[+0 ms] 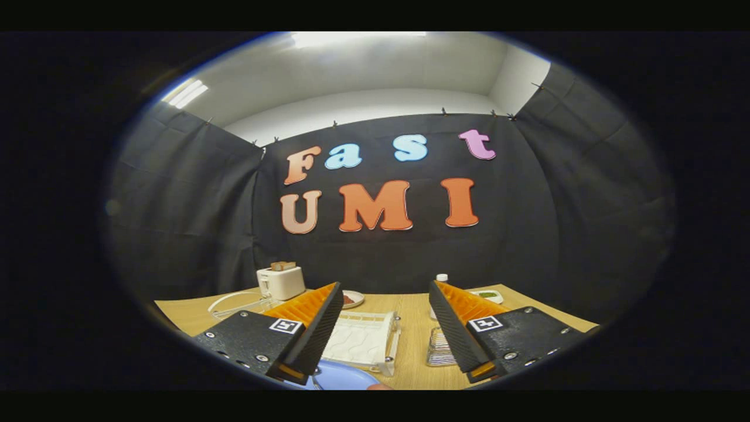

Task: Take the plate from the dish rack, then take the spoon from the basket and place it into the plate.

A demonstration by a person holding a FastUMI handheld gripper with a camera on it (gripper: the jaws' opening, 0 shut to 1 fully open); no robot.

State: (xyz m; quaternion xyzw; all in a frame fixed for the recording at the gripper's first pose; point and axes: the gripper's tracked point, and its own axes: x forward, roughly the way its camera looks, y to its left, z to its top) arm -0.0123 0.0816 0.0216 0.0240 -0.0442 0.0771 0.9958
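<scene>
- Nearest, low between the fingers: blue plate (343, 378) flat on the wooden table (413, 357), already off the rack, with what looks like a spoon's (315, 382) handle end resting on its rim; too little in sight to be sure.
- Gripper (385, 296) held above the table, jaws spread wide, nothing between them.
- Just ahead, between the fingers: white dish rack (363, 343), slots bare.
- Beside the rack, close against the right finger: small wire basket (438, 347), contents not readable.
- Further back: clear round lid or dish (237, 303) on the left, white toaster (282, 282) with bread in it behind, small dish of something reddish (353, 299), a white-capped bottle (441, 279), a pale dish with something green (486, 295) on the right.
- Judged step: likely the close of the task, plate out and spoon apparently laid in it.
- Next move, if so: lift clear and leave plate undisturbed. If that glint is no spoon: swing right, drop over the basket, close on the handle, carry back to the plate.
</scene>
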